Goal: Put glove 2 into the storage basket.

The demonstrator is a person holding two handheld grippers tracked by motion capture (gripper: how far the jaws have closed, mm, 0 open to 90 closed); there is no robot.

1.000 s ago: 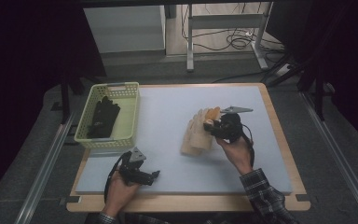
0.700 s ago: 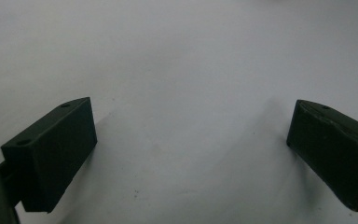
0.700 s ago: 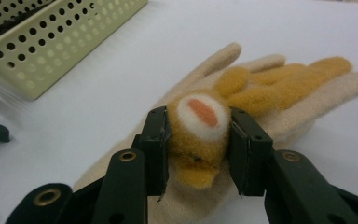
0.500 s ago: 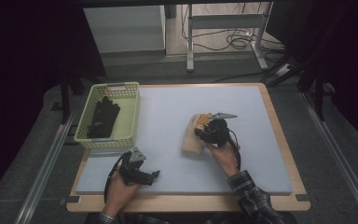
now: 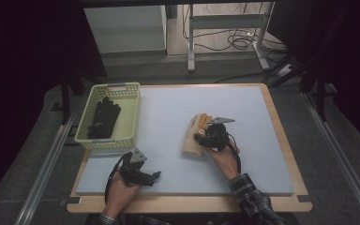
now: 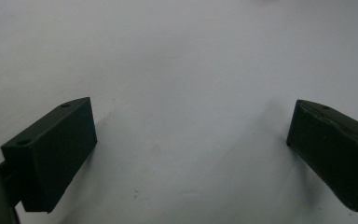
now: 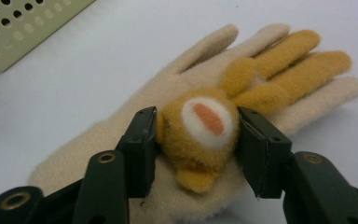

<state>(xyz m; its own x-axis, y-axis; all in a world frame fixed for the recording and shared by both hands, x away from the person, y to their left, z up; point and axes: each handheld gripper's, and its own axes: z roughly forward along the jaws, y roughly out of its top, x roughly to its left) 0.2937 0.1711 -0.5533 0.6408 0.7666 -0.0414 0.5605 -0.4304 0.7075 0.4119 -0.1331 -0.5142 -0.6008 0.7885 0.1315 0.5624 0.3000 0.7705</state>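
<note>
Fuzzy fleece glove (image 7: 177, 140); matt black plastic tongs (image 7: 193, 154); perforated plastic basket (image 5: 131, 105); smooth matt table (image 5: 168, 108).

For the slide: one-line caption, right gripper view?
Right tool straddles the bear patch on a cream glove.

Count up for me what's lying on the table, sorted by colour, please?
Cream glove with an orange animal face sewn on: 1
Black gloves, bundled so I can't separate them: 1 bundle
Pale green basket holding that bundle: 1
Total: 3
</note>
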